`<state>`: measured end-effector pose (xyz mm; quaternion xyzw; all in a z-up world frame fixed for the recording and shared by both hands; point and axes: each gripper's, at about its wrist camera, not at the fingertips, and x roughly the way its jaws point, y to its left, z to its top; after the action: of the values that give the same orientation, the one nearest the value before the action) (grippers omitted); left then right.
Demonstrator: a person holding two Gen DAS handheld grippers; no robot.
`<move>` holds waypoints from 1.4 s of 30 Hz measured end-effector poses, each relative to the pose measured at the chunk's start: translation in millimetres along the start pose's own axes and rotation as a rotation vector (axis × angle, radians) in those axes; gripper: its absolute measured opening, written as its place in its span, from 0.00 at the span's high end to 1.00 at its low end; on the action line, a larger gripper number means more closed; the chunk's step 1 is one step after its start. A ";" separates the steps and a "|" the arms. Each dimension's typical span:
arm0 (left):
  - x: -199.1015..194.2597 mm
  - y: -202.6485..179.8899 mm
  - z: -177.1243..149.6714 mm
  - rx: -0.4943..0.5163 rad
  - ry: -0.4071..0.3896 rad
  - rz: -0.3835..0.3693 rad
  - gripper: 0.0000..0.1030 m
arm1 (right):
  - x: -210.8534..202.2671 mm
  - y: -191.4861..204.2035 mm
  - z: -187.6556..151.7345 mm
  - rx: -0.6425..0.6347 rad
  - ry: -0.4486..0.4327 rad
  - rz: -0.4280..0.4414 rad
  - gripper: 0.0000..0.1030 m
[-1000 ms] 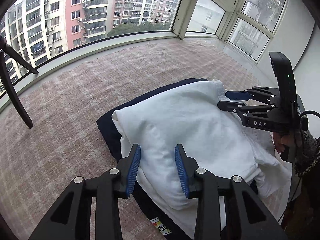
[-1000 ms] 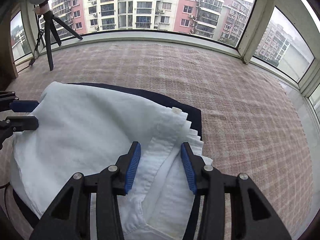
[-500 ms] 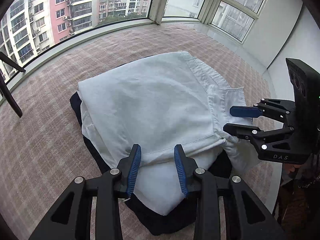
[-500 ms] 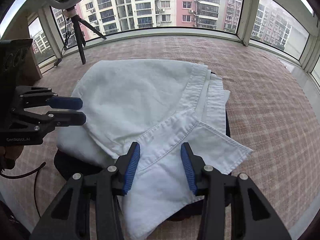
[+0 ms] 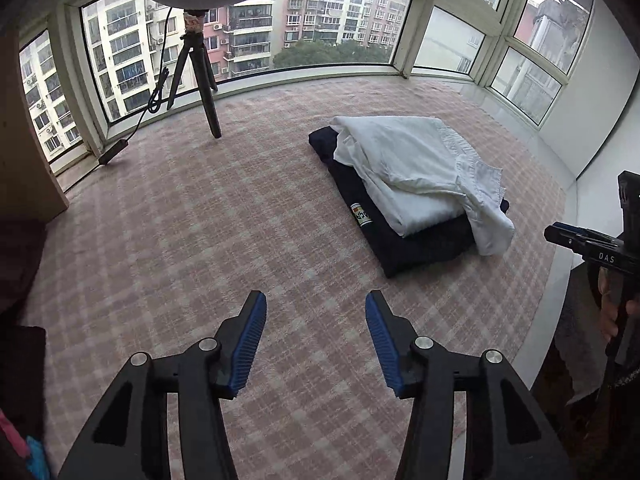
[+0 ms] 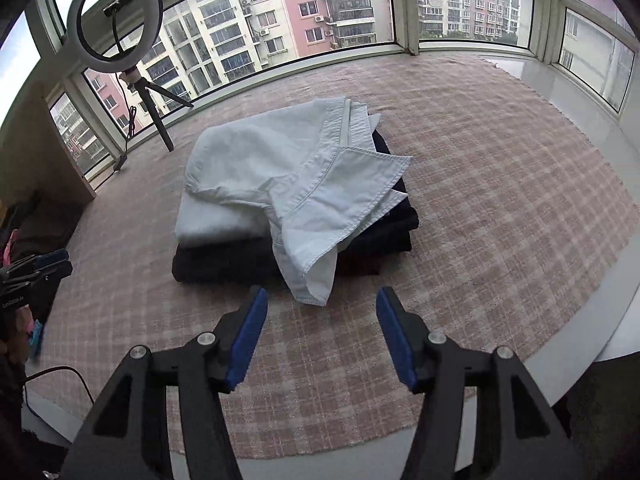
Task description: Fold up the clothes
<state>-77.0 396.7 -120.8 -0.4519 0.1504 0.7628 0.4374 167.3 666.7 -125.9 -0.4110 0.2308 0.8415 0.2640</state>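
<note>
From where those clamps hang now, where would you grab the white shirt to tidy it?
Probably the loose flap of the white shirt that droops over the near edge of the dark folded garment. It hangs free, so open jaws could close on its hem, coming in low from the near side.

White shirt [image 6: 280,172] folded atop folded dark garment [image 6: 224,260], collar overhanging.

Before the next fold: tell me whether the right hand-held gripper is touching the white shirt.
Apart. The right wrist view shows the right hand-held gripper, jaws opening and empty, with bare checked cloth between its pads and the white shirt.
</note>
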 end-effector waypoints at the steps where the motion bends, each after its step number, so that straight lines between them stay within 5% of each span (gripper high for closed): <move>1: -8.8 5.7 -5.4 -0.032 -0.013 -0.003 0.50 | -3.0 13.5 -2.2 -0.009 -0.012 0.003 0.40; 7: -67.3 6.4 -48.5 0.038 -0.097 0.083 0.36 | -29.0 114.1 -29.8 -0.110 -0.062 -0.094 0.38; 16: -151.5 37.9 -111.8 -0.015 -0.198 0.051 0.26 | -108.2 218.6 -91.3 -0.140 -0.174 -0.122 0.33; 33: -241.0 50.4 -204.0 0.016 -0.221 0.040 0.25 | -170.8 271.4 -191.5 -0.127 -0.203 -0.146 0.33; 42: -257.8 50.2 -227.0 -0.012 -0.239 0.063 0.24 | -182.2 276.1 -210.1 -0.133 -0.210 -0.145 0.33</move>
<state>63.1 89.1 -41.5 -0.3552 0.1068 0.8255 0.4254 207.2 284.9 -47.2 -0.3530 0.1154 0.8720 0.3189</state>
